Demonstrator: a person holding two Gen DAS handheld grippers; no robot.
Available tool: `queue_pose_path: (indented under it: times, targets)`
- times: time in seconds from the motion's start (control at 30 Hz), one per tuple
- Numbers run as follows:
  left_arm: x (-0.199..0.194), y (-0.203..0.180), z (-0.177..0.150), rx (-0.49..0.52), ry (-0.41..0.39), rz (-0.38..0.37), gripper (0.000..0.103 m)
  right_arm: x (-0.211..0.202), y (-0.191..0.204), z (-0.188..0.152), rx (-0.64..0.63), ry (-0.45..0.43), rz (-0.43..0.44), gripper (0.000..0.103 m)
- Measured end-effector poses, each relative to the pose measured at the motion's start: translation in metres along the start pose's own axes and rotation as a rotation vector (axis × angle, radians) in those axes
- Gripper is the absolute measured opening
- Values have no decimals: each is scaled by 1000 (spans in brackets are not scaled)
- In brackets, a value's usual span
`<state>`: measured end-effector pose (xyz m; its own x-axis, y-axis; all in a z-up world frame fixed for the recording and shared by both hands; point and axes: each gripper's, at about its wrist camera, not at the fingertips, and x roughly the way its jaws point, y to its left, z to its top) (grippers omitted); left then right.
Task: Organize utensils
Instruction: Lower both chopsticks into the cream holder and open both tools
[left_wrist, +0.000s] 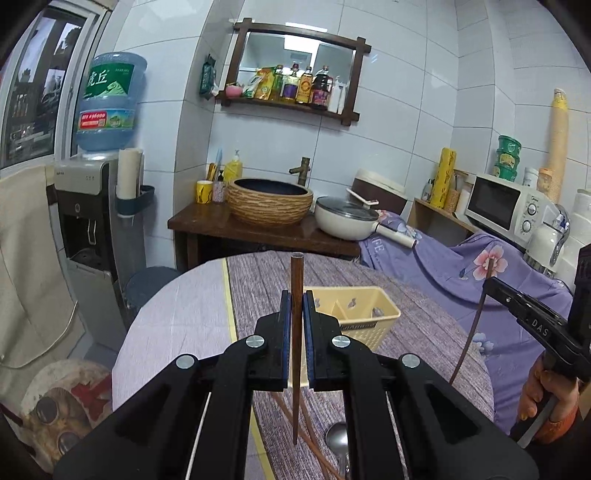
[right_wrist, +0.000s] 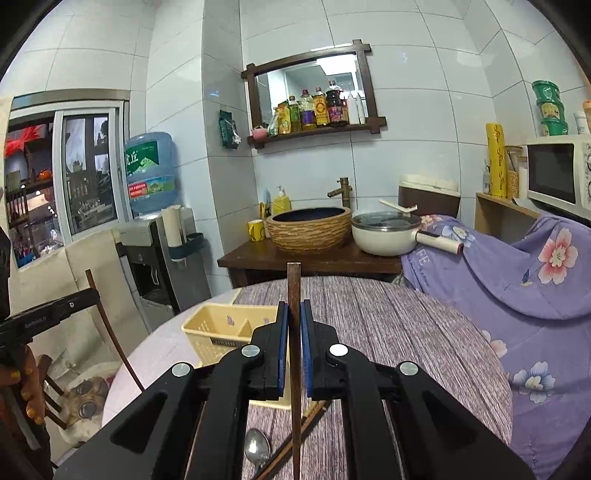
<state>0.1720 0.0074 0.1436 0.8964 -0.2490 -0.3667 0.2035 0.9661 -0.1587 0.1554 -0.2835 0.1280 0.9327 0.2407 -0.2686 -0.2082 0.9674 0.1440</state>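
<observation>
Holding upright: each gripper carries one dark wooden chopstick, probably so it can drop end-first into the caddy.
Left wrist view: left gripper (left_wrist: 294, 299) is clamped on its left chopstick (left_wrist: 296, 332); the yellow caddy (left_wrist: 364, 325) stands just beyond on the bench (left_wrist: 177, 317), near the far edge.
Left wrist view, near edge: a spoon (left_wrist: 338, 441) and loose chopsticks (left_wrist: 306, 437) lie waiting.
Right wrist view: right gripper (right_wrist: 294, 310) pinches the right chopstick (right_wrist: 294, 332), jaws nearly closed; the caddy sits left of it.
</observation>
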Motion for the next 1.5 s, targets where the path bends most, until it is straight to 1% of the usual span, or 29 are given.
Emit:
queue_pose_path:
  times: [0.1, 0.17, 0.3, 0.4, 0.5, 0.6, 0.7, 0.8, 0.9, 1.07, 1.27, 1.43, 1.47, 1.5]
  targets:
    - [-2, -11, 26, 33, -24, -24, 7, 1, 2, 24, 17, -31, 45, 7]
    - [-4, -18, 48, 49, -54, -35, 7, 1, 6, 46, 21, -69, 61, 7]
    - [-5, -33, 96, 68, -123, -33, 7, 8, 15, 91, 50, -151, 82, 7]
    - [3, -41, 125, 46, -172, -28, 7, 20, 27, 115, 31, -214, 63, 7]
    - [17, -48, 137, 50, -191, -9, 7, 39, 36, 119, 21, -227, 36, 7]
    - [38, -52, 131, 50, -189, 10, 7, 57, 39, 108, 12, -241, 8, 7]
    - [59, -53, 113, 53, -184, 33, 7, 78, 36, 90, 32, -199, -8, 7]
    - [74, -52, 89, 61, -167, 35, 7, 95, 33, 67, 39, -155, -29, 7]
    - [91, -50, 65, 55, -117, 31, 7, 108, 30, 48, 53, -106, -29, 7]
    - [117, -39, 38, 21, -30, 32, 7, 120, 26, 27, 61, -58, -39, 7]
    - [139, -33, 16, 20, 41, 37, 7, 127, 24, 15, 64, -26, -40, 7]
    - [147, -31, 6, 17, 63, 38, 7, 126, 23, 14, 60, -25, -45, 8]
    - [147, -31, 6, 14, 59, 40, 7, 126, 22, 14, 63, -23, -40, 9]
    - [146, -29, 5, 7, 49, 42, 7, 126, 21, 14, 67, -22, -37, 14]
